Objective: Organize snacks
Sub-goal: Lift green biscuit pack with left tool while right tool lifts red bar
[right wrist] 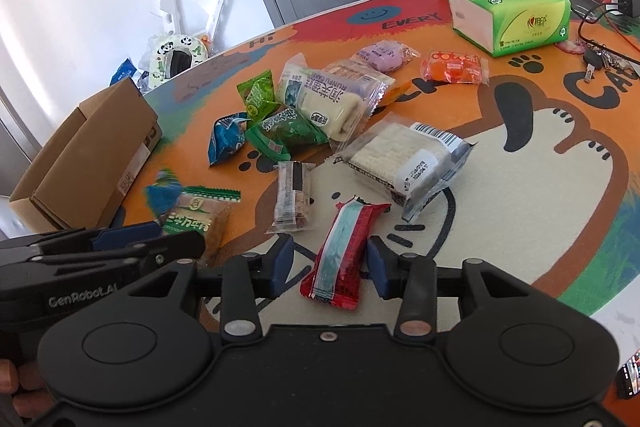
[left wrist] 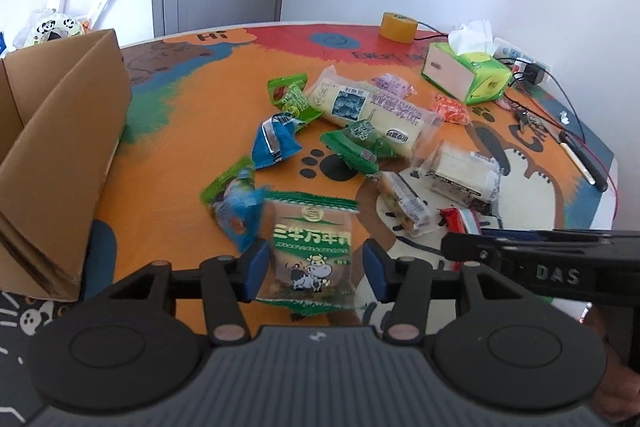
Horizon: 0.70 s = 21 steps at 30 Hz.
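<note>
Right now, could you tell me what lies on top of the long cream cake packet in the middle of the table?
A dark green snack packet overlaps the cream cake packet at one end. A light green packet sits against its other end. What the cake packet covers beneath cannot be seen.

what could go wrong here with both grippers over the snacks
1. The left gripper straddles the cow packet, but a gap shows at its right pad, so a lift might slip.
2. The right gripper has the red bar between its pads with a gap on the left side; it looks ungripped, so it could stay behind or skew.
3. The two grippers sit close together and could bump on the way to the box.
</note>
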Motion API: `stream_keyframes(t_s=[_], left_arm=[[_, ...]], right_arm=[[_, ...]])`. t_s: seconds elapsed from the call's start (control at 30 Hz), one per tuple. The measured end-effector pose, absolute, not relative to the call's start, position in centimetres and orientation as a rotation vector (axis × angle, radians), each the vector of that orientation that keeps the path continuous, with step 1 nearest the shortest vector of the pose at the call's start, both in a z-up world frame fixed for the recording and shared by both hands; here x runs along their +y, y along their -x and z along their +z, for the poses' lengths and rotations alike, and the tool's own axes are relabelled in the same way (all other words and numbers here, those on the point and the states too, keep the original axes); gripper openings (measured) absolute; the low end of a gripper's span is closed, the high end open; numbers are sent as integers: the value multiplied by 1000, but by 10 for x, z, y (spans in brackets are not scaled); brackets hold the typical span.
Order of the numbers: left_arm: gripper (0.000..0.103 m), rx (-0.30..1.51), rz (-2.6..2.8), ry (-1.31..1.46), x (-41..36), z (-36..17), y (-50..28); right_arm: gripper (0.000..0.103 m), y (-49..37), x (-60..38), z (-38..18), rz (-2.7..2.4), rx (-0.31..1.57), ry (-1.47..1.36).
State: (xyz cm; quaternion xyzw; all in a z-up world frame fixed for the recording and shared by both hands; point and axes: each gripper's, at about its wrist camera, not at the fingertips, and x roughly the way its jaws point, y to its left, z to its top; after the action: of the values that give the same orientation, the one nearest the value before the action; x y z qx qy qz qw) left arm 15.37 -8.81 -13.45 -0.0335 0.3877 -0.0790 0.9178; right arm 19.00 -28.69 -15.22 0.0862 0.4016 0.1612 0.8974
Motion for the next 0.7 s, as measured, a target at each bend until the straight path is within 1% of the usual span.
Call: stream_keyframes(t_s=[0.17, 0.4, 0.43, 0.47, 0.5, 0.6, 0.7], left_arm=[[50, 818, -142, 78, -93, -144, -167], [50, 806, -122, -33, -109, -147, -168], [48, 804, -118, -31, -108, -147, -168], [48, 806, -119, -16, -105, -146, -168], [48, 806, -122, -1, -103, -146, -167], [48, 789, -113, 11, -98, -142, -163], [48, 764, -118, 35, -93, -133, -158]], right_arm=[[43, -189, -288, -153, 339, 828, -176], [43, -190, -287, -153, 329, 822, -173], [40, -189, -284, -153, 325, 818, -157], [25, -189, -282, -153, 314, 813, -135], [23, -189, -281, -153, 295, 812, -118], [23, -191, -286, -151, 315, 827, -166], [23, -186, -284, -144, 316, 799, -155]])
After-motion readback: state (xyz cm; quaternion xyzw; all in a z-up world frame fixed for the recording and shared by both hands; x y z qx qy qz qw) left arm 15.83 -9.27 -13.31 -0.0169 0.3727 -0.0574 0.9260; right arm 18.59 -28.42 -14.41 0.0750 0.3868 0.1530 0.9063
